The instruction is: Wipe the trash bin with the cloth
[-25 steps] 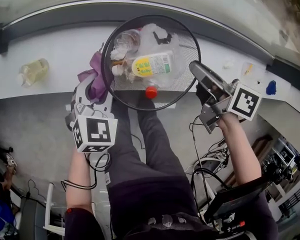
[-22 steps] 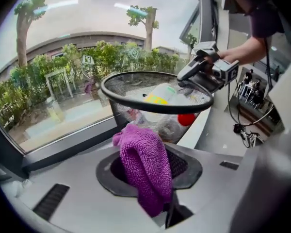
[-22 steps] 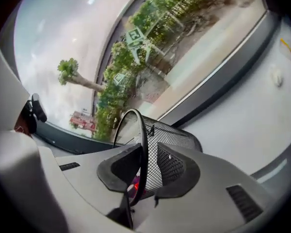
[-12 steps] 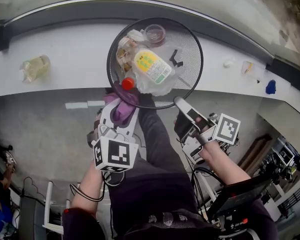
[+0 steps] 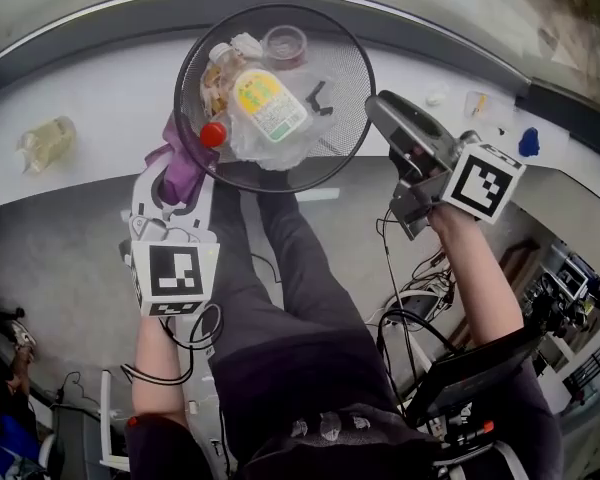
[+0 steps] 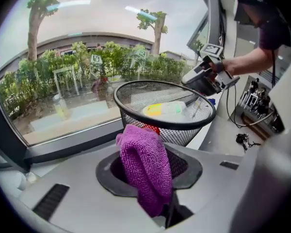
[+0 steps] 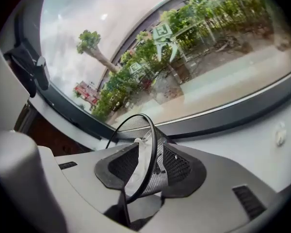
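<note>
The black mesh trash bin (image 5: 342,118) sits at the top middle of the head view. It holds a yellow-labelled bottle (image 5: 258,104) with a red cap, cups and clear plastic. My left gripper (image 5: 177,183) is shut on a purple cloth (image 5: 185,150), and the cloth lies against the bin's outer left wall. In the left gripper view the cloth (image 6: 145,169) hangs between the jaws, just in front of the bin (image 6: 165,130). My right gripper (image 5: 378,108) is at the bin's right rim. Its jaws are opening, with the rim (image 7: 153,149) between them and a gap on the left side.
A white ledge (image 5: 90,88) runs under the window and carries a bottle of yellowish liquid (image 5: 45,140). A blue object (image 5: 528,141) and other small bits lie at its right end. The person's legs are below the bin. Cables and equipment fill the lower right.
The bin has turned: the red cap went from its near side to its left. The left gripper with the cloth followed the wall round to the left. The right gripper is back at the right rim.
</note>
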The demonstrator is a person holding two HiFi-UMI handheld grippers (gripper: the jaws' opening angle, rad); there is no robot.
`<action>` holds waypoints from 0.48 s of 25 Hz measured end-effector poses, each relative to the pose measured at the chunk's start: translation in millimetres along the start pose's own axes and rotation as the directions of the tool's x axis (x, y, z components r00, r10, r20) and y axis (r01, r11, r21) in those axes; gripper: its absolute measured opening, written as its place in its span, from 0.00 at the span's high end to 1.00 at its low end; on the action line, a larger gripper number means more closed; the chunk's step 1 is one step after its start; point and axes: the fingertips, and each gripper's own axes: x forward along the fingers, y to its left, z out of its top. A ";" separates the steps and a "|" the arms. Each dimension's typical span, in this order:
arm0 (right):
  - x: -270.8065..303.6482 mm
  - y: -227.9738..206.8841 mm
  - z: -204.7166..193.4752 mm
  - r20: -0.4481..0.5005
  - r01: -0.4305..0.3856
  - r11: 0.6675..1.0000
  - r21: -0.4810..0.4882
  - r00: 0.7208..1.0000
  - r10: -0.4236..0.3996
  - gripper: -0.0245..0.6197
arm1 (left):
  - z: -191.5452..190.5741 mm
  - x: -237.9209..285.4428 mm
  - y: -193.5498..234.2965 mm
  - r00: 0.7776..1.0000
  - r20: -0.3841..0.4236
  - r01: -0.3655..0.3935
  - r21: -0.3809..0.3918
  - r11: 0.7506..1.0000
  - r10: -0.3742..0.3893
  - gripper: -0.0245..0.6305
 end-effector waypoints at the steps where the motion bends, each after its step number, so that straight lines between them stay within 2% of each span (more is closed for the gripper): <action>1: 12.6 0.8 2.5 -0.019 -0.028 1.000 -0.013 0.999 0.028 0.75 | 1.4 0.3 5.7 1.000 -0.002 -0.015 0.014 1.000 0.015 0.78; 3: 30.9 -0.2 -1.4 -0.056 -0.041 0.999 0.000 0.998 0.040 0.75 | 3.3 -1.4 12.1 0.999 -0.004 -0.037 0.035 0.999 0.038 0.78; 5: 28.4 -8.3 -5.6 -0.045 0.027 0.999 0.032 0.999 -0.026 0.85 | 4.8 -3.9 7.2 1.000 0.000 -0.030 0.039 0.999 0.030 0.78; 6: 22.6 -12.5 -6.6 -0.021 0.057 0.996 0.064 0.998 -0.056 0.86 | 5.4 -4.7 1.8 1.000 0.002 -0.018 0.032 0.999 0.018 0.78; 9: 2.0 -19.2 -13.5 0.065 0.081 0.975 0.209 0.993 -0.097 0.86 | 5.0 -3.9 -23.7 0.999 0.008 0.049 -0.016 0.999 -0.049 0.78; 12: -16.4 -19.1 -38.1 0.094 0.084 0.926 0.367 0.987 -0.126 0.86 | -0.1 -0.7 -59.7 0.992 -0.003 0.122 -0.063 0.991 -0.123 0.78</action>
